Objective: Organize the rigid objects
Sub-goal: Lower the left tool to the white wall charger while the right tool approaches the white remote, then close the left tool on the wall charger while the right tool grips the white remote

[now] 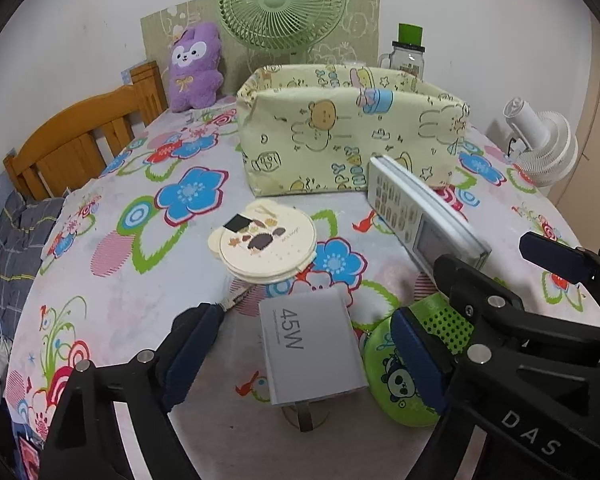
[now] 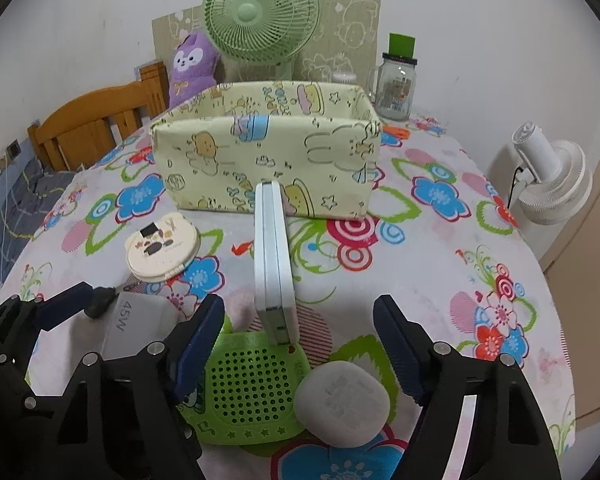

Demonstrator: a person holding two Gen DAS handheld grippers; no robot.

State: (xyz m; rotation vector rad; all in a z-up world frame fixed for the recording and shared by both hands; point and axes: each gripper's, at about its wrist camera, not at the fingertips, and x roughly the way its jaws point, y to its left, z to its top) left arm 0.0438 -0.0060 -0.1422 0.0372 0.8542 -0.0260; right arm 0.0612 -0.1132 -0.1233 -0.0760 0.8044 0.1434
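A yellow cartoon-print fabric bin stands at the back of the floral table. A white remote stands on its long edge, its near end on a green perforated speaker. A grey 45W charger lies between my left gripper's open fingers. A round cream compact lies farther back. A white rounded case lies beside the speaker. My right gripper is open over the speaker and remote end.
A green fan, a purple plush and a glass jar stand behind the bin. A white fan stands off the table's right edge. A wooden bed frame is at the left.
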